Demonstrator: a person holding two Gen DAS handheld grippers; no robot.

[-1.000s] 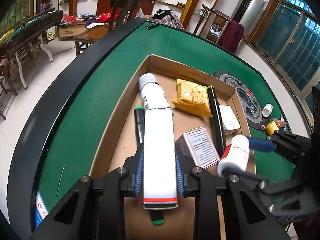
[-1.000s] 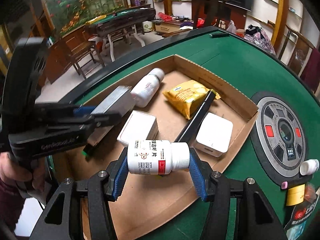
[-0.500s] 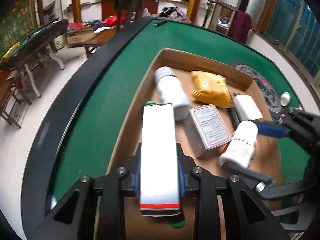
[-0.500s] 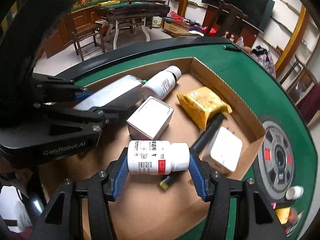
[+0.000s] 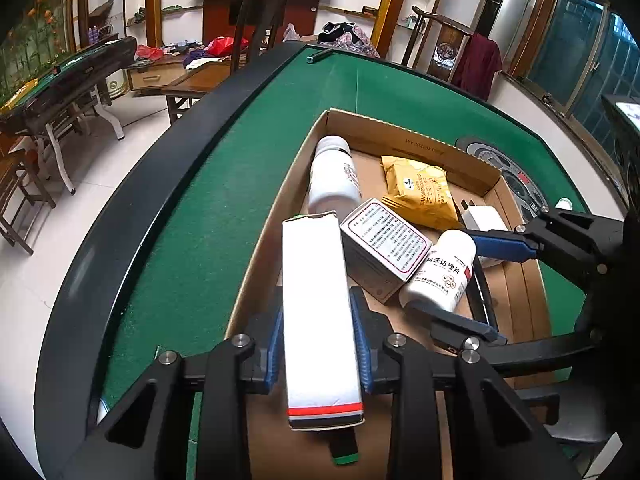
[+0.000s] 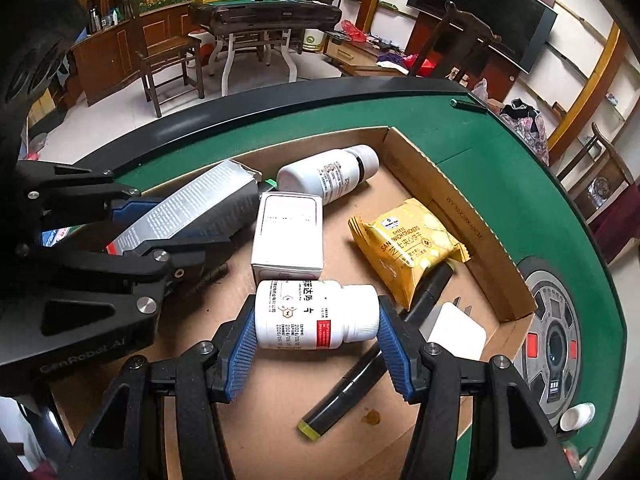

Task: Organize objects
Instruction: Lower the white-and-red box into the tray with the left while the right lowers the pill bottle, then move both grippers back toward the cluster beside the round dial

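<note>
My left gripper [image 5: 318,344] is shut on a long white carton [image 5: 316,312] with a red and black end, held over the near left part of a shallow cardboard box [image 5: 400,132]. My right gripper [image 6: 316,332] is shut on a small white pill bottle [image 6: 312,316], held sideways above the box floor. The pill bottle [image 5: 440,272] and the right gripper [image 5: 496,280] also show in the left wrist view. The carton [image 6: 192,208] and the left gripper [image 6: 132,224] also show in the right wrist view.
Inside the box lie a larger white bottle [image 6: 328,172], a small white medicine box [image 6: 288,232], a yellow cracker packet [image 6: 404,248], a white charger plug [image 6: 456,328] and a black marker [image 6: 380,344]. The box sits on a green felt table [image 5: 192,216] with a black rim.
Both grippers have lifted and drawn back with their loads. The carton has come up off a black marker with a green cap. The small medicine box now leans between carton and pill bottle.
</note>
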